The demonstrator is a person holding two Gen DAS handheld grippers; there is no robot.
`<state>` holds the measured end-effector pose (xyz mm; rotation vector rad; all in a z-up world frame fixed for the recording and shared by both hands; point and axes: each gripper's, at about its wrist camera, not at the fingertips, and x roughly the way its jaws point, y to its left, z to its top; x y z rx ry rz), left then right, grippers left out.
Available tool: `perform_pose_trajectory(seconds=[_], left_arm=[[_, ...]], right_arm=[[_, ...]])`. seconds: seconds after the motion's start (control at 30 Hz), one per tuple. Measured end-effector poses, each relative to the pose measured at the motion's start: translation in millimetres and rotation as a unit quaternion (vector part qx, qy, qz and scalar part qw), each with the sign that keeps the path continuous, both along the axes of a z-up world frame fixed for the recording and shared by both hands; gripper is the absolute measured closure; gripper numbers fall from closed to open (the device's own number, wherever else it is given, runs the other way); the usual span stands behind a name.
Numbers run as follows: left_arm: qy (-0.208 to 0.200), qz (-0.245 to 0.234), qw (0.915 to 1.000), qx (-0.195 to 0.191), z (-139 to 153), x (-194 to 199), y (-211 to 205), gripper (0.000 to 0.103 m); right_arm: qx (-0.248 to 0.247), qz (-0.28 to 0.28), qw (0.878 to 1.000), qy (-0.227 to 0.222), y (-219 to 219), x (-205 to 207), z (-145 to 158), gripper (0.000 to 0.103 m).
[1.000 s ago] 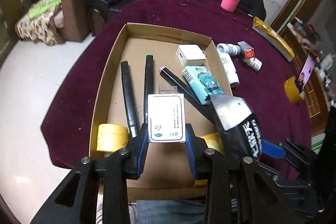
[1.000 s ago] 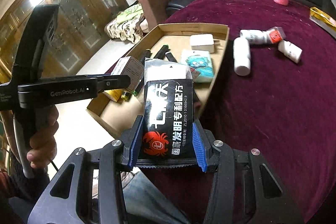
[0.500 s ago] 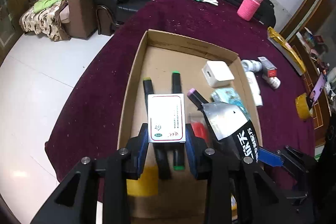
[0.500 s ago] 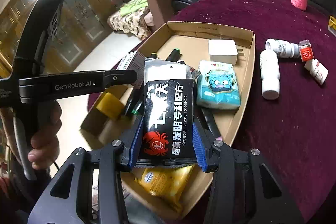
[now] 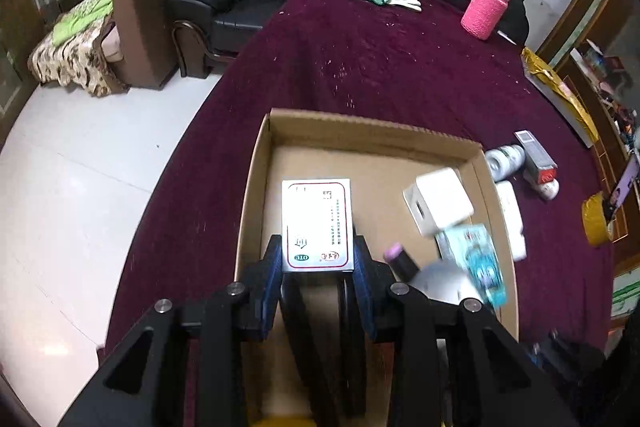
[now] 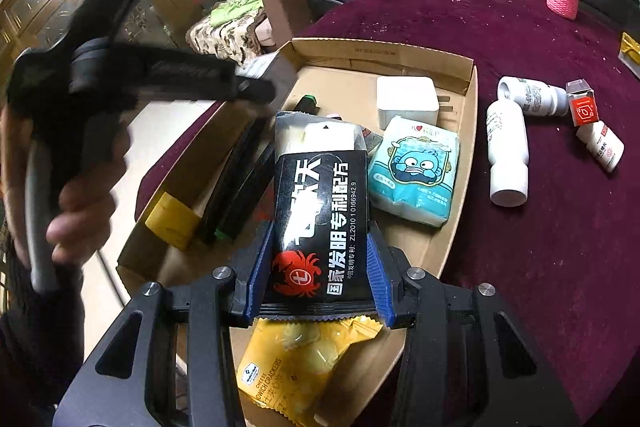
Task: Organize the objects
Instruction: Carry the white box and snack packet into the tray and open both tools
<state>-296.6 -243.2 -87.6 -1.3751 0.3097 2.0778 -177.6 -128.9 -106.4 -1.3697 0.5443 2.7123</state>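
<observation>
Cardboard box point(image 5: 256, 187) rim beside carton point(image 5: 317, 225)

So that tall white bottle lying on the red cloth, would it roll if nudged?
Probably. The white bottle lies on its side and looks round, so a sideways nudge would likely roll it. The tablecloth might slow it. It looks like plastic, so probably light and not fragile.

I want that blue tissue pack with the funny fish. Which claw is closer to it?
Right, probably. The right claw holds a black packet just beside the tissue pack. The left claw grips a white box further along the cardboard tray.
</observation>
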Motion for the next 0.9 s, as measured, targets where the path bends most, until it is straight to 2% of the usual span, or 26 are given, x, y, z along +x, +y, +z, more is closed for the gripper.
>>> perform_pose_trajectory(seconds=[0.1, 0.2, 0.27, 0.43, 0.5, 0.57, 0.63, 0.73, 0.8, 0.9], left_arm=[[0.009, -0.001, 0.9996, -0.025, -7, -11, 12, 0.071], [-0.009, -0.003, 0.9993, -0.037, -18, -21, 19, 0.071], [-0.005, -0.004, 0.9989, -0.046, -22, -22, 23, 0.071], [-0.011, -0.002, 0.9988, -0.047, -23, -22, 21, 0.070], [-0.020, -0.009, 0.9992, -0.032, -21, -20, 18, 0.070], [-0.034, -0.022, 0.9992, -0.003, -16, -15, 12, 0.069], [-0.039, -0.014, 0.9989, 0.022, -7, -9, 2, 0.069], [-0.029, -0.012, 0.9982, 0.050, 11, 9, -16, 0.062], [-0.022, -0.005, 0.9976, 0.065, 21, 23, -28, 0.055], [-0.026, -0.005, 0.9955, 0.091, 31, 54, -39, 0.054]], right_arm=[[-0.002, 0.000, 1.000, 0.000, -1, -1, -1, 0.059], [-0.003, -0.001, 1.000, 0.002, 0, -1, -1, 0.059], [-0.007, 0.002, 1.000, 0.002, 0, -1, -1, 0.059], [-0.021, -0.005, 1.000, 0.006, 5, -1, -2, 0.058], [-0.023, -0.009, 1.000, 0.006, 6, -2, -3, 0.058], [-0.035, -0.012, 0.999, 0.002, 9, -4, -7, 0.053], [-0.054, -0.012, 0.998, 0.000, 12, -5, -10, 0.050], [-0.072, -0.015, 0.997, 0.016, 16, -1, -5, 0.050], [-0.086, -0.014, 0.996, 0.031, 17, 6, 1, 0.044], [-0.082, -0.019, 0.995, 0.049, 19, 23, 9, 0.044]])
